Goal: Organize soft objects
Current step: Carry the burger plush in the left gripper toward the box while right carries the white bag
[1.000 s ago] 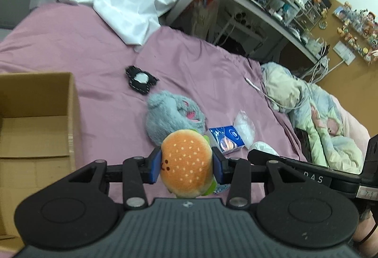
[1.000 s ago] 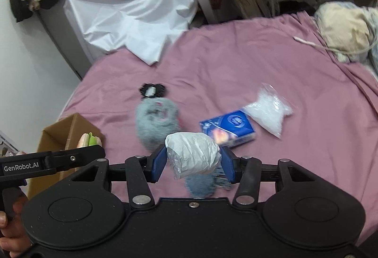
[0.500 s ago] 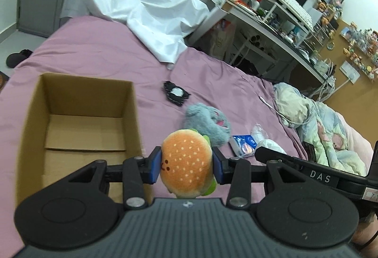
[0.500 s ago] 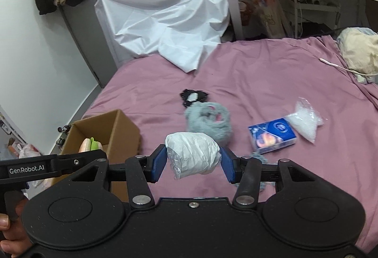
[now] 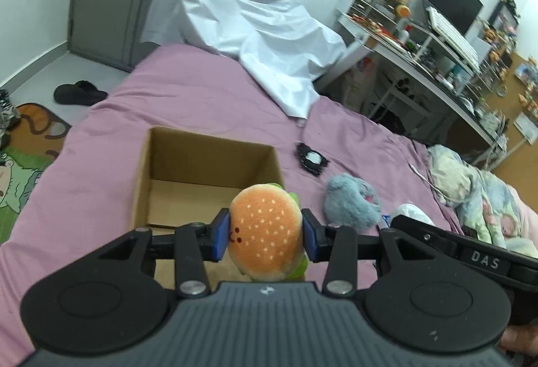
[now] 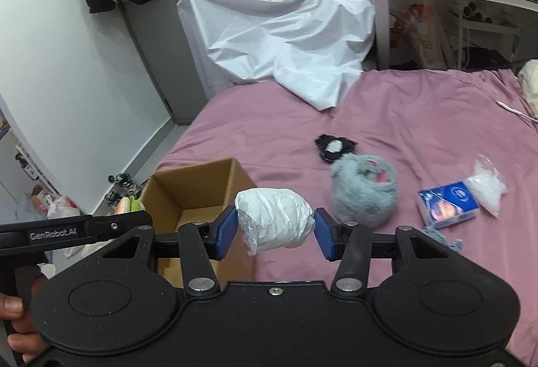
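left tongs [image 5: 265, 237] clamp burger plush [image 5: 265, 232] | right tongs [image 6: 275, 231] clamp white bundle [image 6: 274, 220]

At the lower right of your left wrist view, the black bar of the right gripper [image 5: 470, 252] carries "DAS". At the lower left of your right wrist view, the left gripper [image 6: 77, 231] bar reads "GenRobot.AI"
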`<state>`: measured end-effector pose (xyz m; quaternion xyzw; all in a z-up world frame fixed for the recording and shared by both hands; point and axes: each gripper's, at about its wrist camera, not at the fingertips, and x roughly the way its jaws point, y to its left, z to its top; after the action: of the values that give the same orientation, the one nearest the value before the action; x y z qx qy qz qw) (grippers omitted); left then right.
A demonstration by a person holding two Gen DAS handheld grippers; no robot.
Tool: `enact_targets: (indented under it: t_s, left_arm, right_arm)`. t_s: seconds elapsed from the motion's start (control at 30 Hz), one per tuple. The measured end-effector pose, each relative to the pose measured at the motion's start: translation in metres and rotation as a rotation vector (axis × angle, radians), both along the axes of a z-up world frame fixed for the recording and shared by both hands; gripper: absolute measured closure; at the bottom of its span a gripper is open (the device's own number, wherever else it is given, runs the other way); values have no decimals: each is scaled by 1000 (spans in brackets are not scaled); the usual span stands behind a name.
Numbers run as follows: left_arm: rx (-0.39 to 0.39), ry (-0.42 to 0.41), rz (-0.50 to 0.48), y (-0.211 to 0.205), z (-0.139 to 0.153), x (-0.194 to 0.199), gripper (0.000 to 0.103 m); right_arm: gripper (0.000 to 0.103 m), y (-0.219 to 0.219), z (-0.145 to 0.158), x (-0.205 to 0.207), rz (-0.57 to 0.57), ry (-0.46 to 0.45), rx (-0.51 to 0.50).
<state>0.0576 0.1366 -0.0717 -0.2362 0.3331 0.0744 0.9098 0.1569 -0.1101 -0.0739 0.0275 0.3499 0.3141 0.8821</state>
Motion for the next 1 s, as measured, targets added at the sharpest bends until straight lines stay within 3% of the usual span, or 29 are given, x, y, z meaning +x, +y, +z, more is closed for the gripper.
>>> enact_targets:
  t_s: [0.27, 0.77, 1.0]
  left_arm:
    - [10, -21, 35, 18, 2, 6, 60]
    - [-54, 3, 85, 60, -35, 45, 60]
    - [-41, 20, 102, 72, -42, 58, 57]
  right_arm:
    - [54, 28, 6, 4, 45, -20, -8]
    - [54, 84, -10, 23, 87, 0, -62]
    - [54, 103, -15, 34, 98, 2, -76]
